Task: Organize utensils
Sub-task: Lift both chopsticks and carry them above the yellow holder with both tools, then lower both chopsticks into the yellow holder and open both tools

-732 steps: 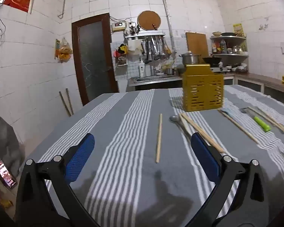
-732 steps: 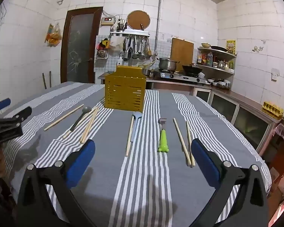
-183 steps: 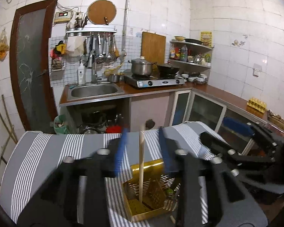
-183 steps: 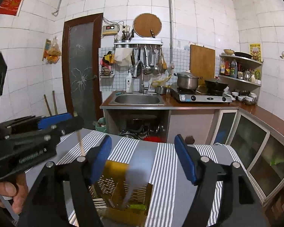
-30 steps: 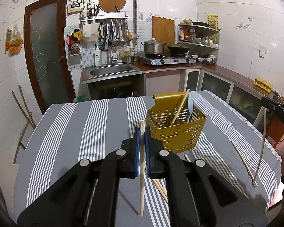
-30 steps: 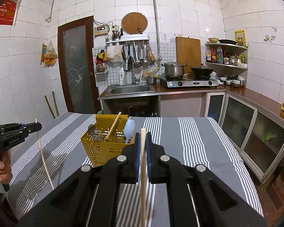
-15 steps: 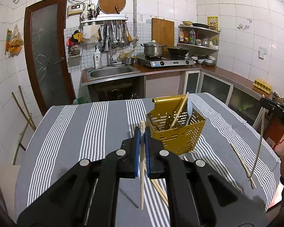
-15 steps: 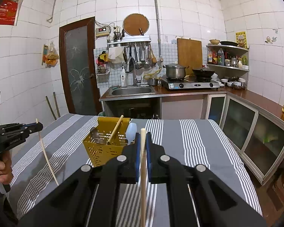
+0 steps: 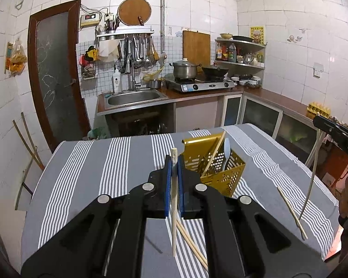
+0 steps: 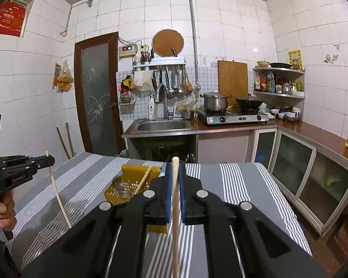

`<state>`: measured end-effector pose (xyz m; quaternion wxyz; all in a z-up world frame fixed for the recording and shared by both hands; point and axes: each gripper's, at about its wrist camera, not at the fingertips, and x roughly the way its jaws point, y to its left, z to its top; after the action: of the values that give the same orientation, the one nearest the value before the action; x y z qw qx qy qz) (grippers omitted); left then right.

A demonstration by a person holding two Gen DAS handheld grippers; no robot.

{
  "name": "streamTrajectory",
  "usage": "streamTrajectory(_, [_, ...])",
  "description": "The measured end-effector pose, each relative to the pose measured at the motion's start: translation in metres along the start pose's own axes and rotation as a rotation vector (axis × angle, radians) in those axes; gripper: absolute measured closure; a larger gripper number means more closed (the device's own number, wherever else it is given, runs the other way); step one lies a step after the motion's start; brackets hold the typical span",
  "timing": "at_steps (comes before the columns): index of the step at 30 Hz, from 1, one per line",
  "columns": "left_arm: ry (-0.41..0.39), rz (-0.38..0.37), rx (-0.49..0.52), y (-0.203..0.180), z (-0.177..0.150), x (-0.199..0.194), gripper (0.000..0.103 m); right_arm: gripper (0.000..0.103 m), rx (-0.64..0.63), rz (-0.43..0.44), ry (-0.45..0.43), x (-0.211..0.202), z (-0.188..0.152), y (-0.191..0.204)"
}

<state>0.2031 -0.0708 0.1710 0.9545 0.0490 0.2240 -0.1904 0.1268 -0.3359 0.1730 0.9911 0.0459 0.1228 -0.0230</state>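
Table (image 9: 85, 162) first, under a grey cloth with white stripes, filling the lower half of both views. Caddy (image 9: 222, 173) next, the yellow perforated one, standing upright toward the far end of the table; a chopstick leans inside it and a white spoon (image 9: 227, 149) stands up beside that (from the right wrist a metal spoon (image 10: 119, 185) shows in it too). On to the tools. Left gripper (image 9: 174, 165), blue pads pressed together on a pale chopstick (image 9: 174, 208) that hangs close to upright, its lower end clear above the cloth. Right gripper (image 10: 175, 173), same story: jaws clamped on its own chopstick (image 10: 175, 208), held upright, top end poking above the pads. Down on the cloth, just this side of the caddy, a pair of chopsticks (image 9: 192, 243) lies slanting under the left gripper. One more single stick (image 9: 290, 208) lies near the right edge of the table, well apart from the pair. A hand (image 10: 1, 213) grips the left tool's handle at the frame edge.
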Motion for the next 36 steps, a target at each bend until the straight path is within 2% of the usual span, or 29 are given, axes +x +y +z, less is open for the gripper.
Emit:
streamTrajectory(12, [-0.079,-0.028,0.016,-0.012,0.046,-0.003,0.099,0.097,-0.027,0.027,-0.062,0.007,0.033,0.013])
streamTrajectory(24, [-0.115,-0.057,0.012,-0.024,0.077,0.009,0.099,0.097,-0.025,0.041,-0.110,0.024,0.061,0.021])
streamTrajectory(36, [-0.145,-0.054,-0.006,-0.025,0.101,0.038,0.099,0.097,-0.029,0.086,-0.155,0.066,0.086,0.034])
